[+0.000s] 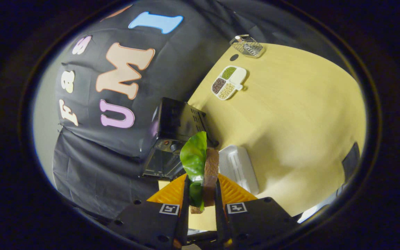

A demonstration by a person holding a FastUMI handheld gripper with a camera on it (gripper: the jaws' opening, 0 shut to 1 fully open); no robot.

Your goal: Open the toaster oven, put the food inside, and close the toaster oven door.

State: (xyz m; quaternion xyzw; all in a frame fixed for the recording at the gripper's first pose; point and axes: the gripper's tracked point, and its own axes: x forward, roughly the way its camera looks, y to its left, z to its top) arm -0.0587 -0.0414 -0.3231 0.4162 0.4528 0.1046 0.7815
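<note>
Between the fingers (186, 194) stands the food (203, 170), a brown slice with a green leaf against it, upright, and the gripper (202, 198) is clamped on it from both sides. Just beyond sits the oven (174, 139) on the table (290, 121), with a white tray (240, 166) beside it and a divided dish (228, 82) farther off.
</note>
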